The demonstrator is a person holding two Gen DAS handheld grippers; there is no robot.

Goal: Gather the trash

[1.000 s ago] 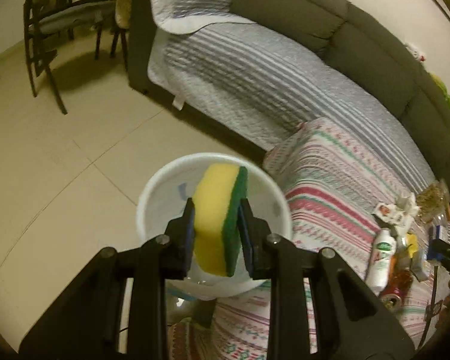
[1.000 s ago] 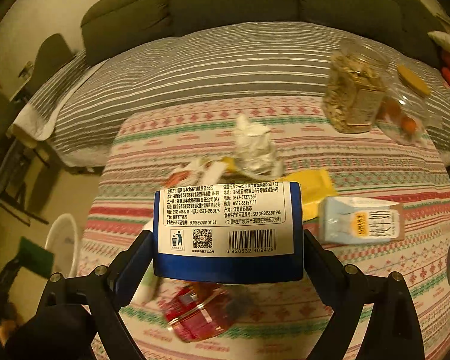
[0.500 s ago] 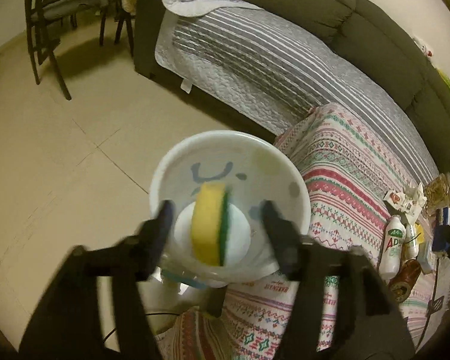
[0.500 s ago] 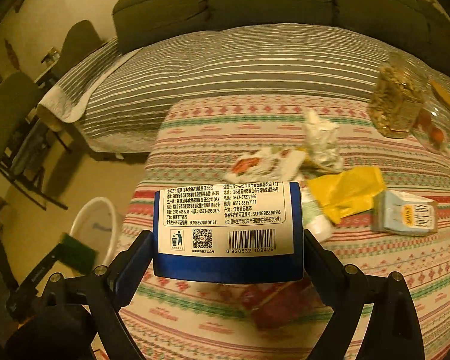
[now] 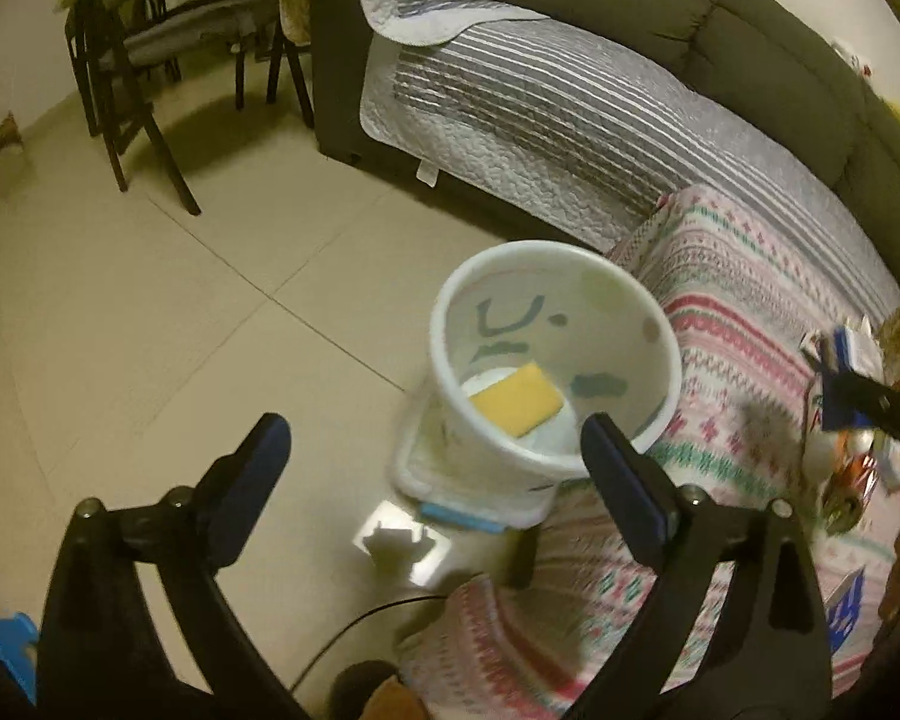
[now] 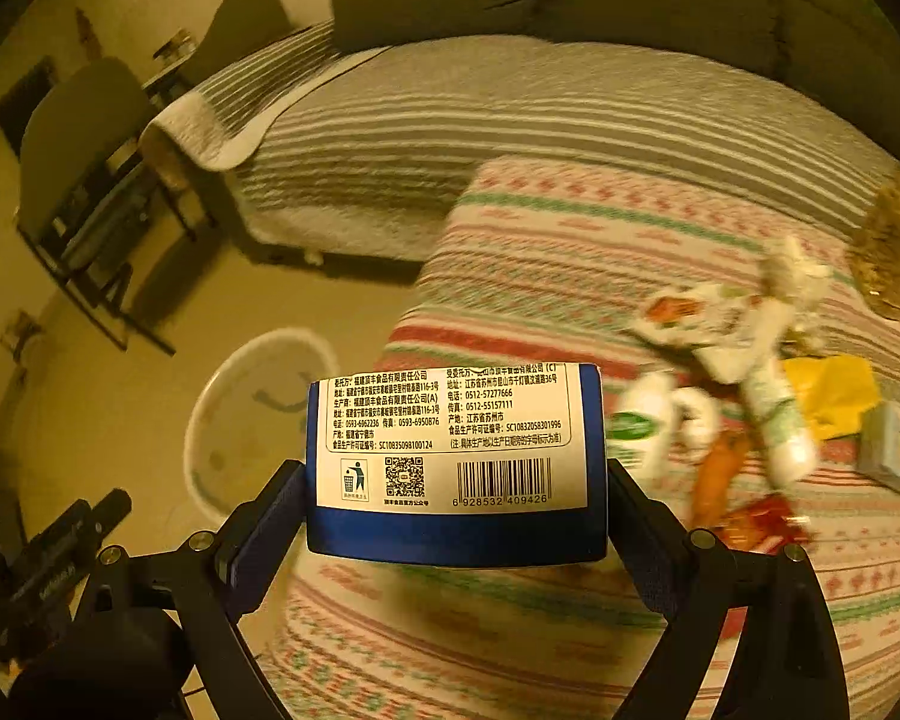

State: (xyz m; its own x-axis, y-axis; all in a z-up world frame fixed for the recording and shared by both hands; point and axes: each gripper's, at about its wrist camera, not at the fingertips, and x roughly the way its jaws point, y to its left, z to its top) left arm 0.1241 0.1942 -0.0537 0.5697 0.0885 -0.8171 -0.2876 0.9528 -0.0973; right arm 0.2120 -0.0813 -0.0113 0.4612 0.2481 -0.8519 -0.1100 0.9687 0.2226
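A white trash bin (image 5: pixel 636 330) stands on the floor beside the patterned table. A yellow sponge (image 5: pixel 517 399) lies at its bottom. My left gripper (image 5: pixel 435 459) is open and empty, just above and in front of the bin. My right gripper (image 6: pixel 453 516) is shut on a blue box (image 6: pixel 453 462) with a white barcode label, held above the table's left end. The bin also shows in the right wrist view (image 6: pixel 210 420), lower left of the box. The right gripper with the box shows at the right edge of the left wrist view (image 5: pixel 840 384).
The table with a striped patterned cloth (image 6: pixel 570 252) carries a white bottle (image 6: pixel 639 432), crumpled wrappers (image 6: pixel 720 324), a yellow bag (image 6: pixel 834 390), a small carton (image 6: pixel 894 456) and a red packet (image 6: pixel 762 525). A grey sofa (image 5: pixel 570 96) lies behind; dark chairs (image 5: pixel 144 60) stand far left.
My left gripper opened and the sponge dropped into the bin. My right gripper carried the blue box left, toward the bin.
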